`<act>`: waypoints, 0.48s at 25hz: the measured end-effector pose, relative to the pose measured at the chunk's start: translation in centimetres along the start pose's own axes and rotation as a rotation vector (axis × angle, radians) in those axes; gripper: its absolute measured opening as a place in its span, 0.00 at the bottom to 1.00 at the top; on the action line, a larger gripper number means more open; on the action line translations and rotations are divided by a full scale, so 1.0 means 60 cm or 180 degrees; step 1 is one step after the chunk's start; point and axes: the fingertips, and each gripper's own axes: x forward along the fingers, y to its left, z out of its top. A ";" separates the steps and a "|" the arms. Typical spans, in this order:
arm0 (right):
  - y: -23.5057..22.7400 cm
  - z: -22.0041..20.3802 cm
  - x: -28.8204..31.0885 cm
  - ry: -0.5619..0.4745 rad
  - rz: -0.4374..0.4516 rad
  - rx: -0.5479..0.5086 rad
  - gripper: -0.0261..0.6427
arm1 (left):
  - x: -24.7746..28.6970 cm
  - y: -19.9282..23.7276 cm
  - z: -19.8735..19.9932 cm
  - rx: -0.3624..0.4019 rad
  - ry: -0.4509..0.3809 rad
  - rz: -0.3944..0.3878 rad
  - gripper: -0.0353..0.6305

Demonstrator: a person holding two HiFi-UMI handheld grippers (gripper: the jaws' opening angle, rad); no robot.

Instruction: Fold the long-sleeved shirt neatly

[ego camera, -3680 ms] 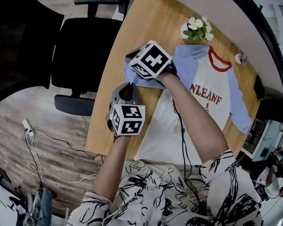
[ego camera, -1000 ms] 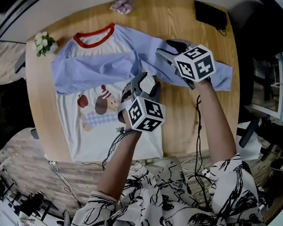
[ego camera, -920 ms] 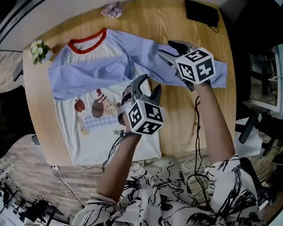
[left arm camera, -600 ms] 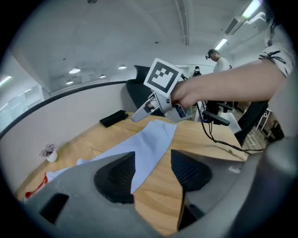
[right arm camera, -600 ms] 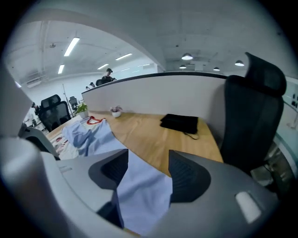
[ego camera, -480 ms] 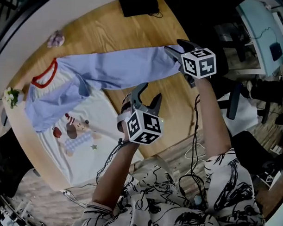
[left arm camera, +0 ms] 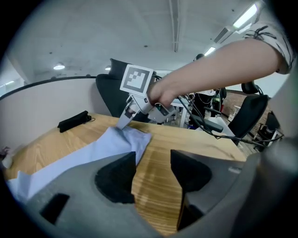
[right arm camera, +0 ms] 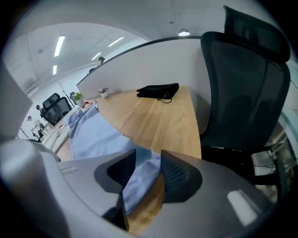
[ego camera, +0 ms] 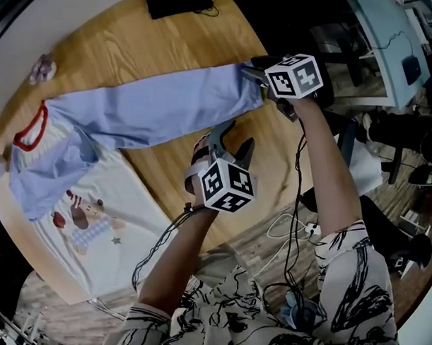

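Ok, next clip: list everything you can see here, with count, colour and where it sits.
long-sleeved shirt: one, white body, light blue sleeves, red collar, lying on table; one sleeve stretched out sideways
black pouch: one, black, table's far edge
small pink item: one, on table beyond collar, too small to identify
table: one, light wood
office chair: one, black, beside table
left gripper: one, grey, open, empty, over bare wood
right gripper: one, grey, jaws have just been closing, sleeve cuff held between them

On the wooden surface [ego camera: 175, 168] lie the long-sleeved shirt [ego camera: 132, 114], a black pouch [ego camera: 178, 1] and a small pale bundle [ego camera: 42, 68].
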 end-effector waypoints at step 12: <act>0.038 -0.042 0.001 0.0406 0.0202 0.0160 0.08 | 0.096 -0.009 0.038 0.0286 0.0183 -0.0036 0.38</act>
